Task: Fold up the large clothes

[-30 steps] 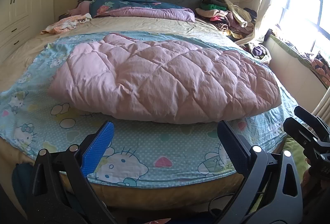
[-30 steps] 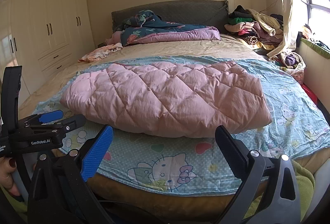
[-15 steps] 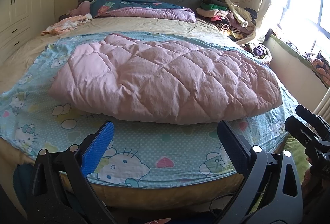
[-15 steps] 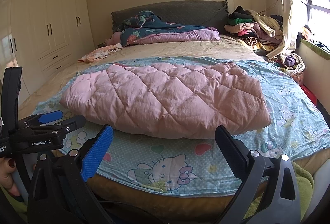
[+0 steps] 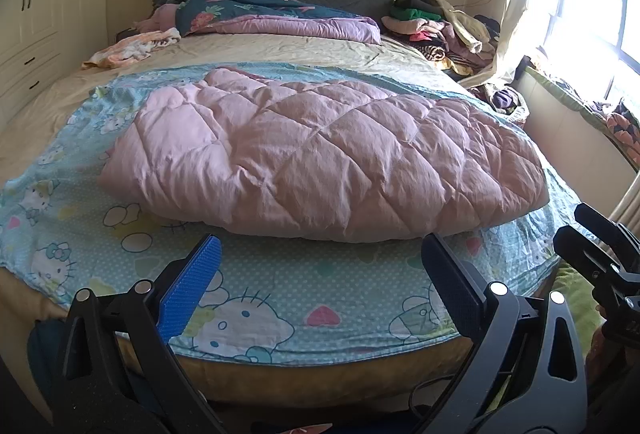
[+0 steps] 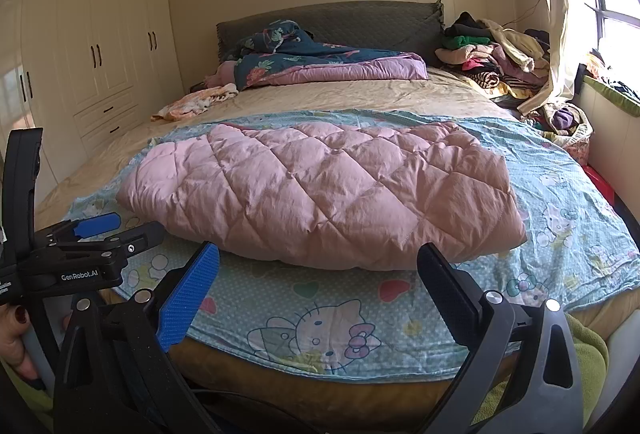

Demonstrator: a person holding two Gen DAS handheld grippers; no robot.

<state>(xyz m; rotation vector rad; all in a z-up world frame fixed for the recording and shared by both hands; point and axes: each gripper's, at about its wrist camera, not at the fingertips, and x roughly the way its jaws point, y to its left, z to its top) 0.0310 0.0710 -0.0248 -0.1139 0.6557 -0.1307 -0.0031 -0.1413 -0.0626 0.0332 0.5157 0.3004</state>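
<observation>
The pink quilted garment (image 5: 320, 158) lay flat on the bed (image 5: 280, 298) straight ahead of both grippers, its long axis running left to right across them, and the left gripper (image 5: 320, 270) and the right gripper (image 6: 320, 270), fingers wide open and empty, seemed about equally near its front edge.

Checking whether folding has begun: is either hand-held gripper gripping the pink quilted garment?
No, the left hand-held gripper and right hand-held gripper hang open short of the pink quilted garment.
</observation>
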